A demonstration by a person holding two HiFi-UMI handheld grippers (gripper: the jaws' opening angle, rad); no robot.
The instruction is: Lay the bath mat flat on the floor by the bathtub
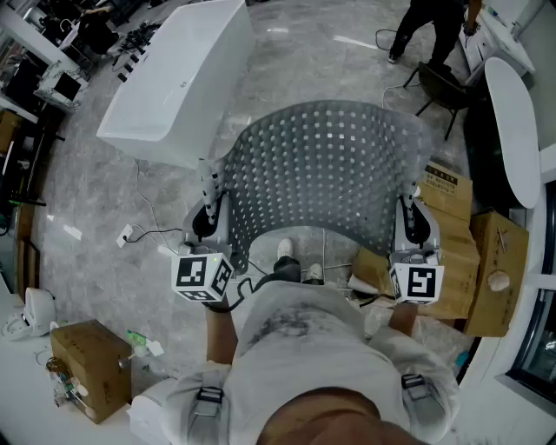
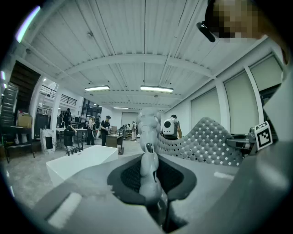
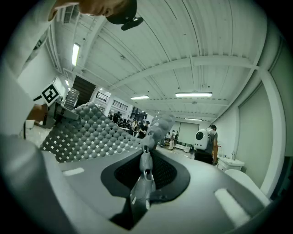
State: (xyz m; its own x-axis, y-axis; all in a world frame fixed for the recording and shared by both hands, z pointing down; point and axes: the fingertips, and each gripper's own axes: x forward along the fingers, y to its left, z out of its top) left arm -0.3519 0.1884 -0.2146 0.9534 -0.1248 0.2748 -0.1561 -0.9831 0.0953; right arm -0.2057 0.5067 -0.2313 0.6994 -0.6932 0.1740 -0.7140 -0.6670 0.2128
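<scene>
Here we go: the person is holding the grey perforated rubber bath mat [image 1: 326, 165] up in the air, stretched between both tools and bowing upward in a wide arch. The left gripper [image 1: 208, 184] is pinching the mat's left edge, its fingers pressed narrow on the rubber, and the right gripper [image 1: 407, 195] is doing the same at the right edge. In the left gripper view the jaws are standing together with the dotted sheet running off to the right; in the right gripper view they are closed on it as well, with the sheet sweeping away to the left (a tidy mirror image).

The mat is not lying down yet. It is hanging over the grey marbled floor [image 1: 95, 200] right in front of the person, whose white shoes [image 1: 285, 250] are peeking out under its near edge. The long white rectangular bathtub [image 1: 182, 78] is sitting beyond the mat and off to the left, its near corner close to the left gripper. Brown cardboard boxes [image 1: 499, 269] are stacked at the right, just beside the right gripper, and another person in dark clothes [image 1: 430, 26] is standing far back.
</scene>
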